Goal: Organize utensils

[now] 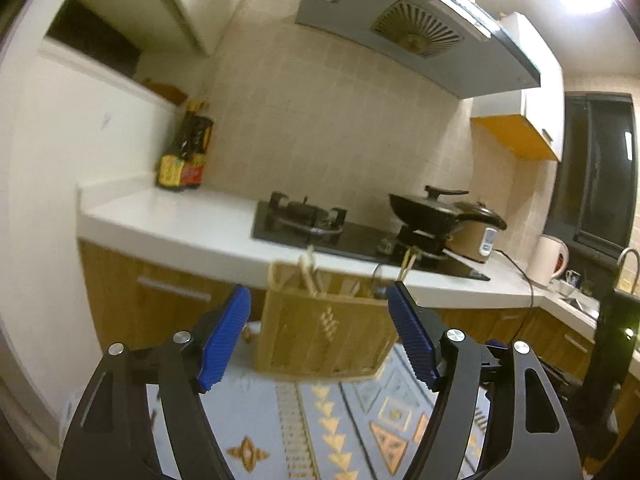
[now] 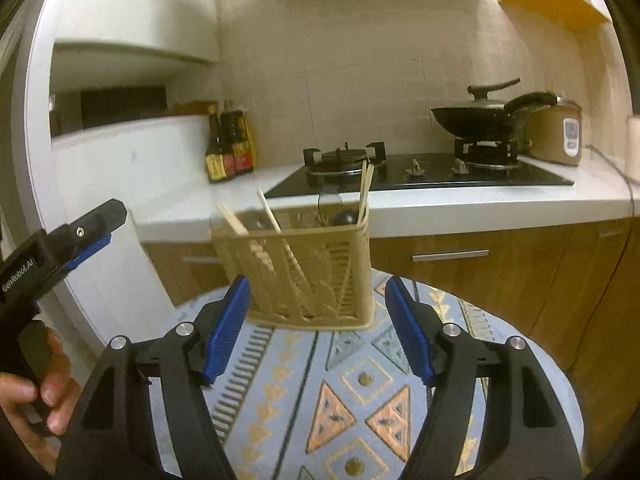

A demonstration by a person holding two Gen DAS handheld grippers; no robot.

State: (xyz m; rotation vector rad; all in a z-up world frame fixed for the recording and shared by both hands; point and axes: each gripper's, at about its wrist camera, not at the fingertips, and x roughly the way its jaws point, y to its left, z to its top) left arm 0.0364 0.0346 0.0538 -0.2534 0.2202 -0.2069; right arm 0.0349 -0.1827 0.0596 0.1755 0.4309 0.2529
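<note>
A tan slotted utensil holder (image 1: pixel 326 330) stands on a round table with a blue patterned cloth (image 1: pixel 304 420). Chopsticks (image 1: pixel 310 270) and dark-handled utensils stick out of it. My left gripper (image 1: pixel 318 336) is open and empty, its blue pads on either side of the holder, just short of it. In the right wrist view the holder (image 2: pixel 304 268) stands ahead with chopsticks (image 2: pixel 366 188) leaning out. My right gripper (image 2: pixel 318 328) is open and empty just before the holder. The left gripper's body (image 2: pixel 60 248), held by a hand, shows at the left.
Behind the table runs a white counter (image 2: pixel 440 208) with a black gas hob (image 2: pixel 420 176), a black wok (image 2: pixel 472 120), a rice cooker (image 2: pixel 556 132) and sauce bottles (image 2: pixel 230 144). Wooden cabinets (image 2: pixel 480 264) sit below. A white kettle (image 1: pixel 548 260) stands at the right.
</note>
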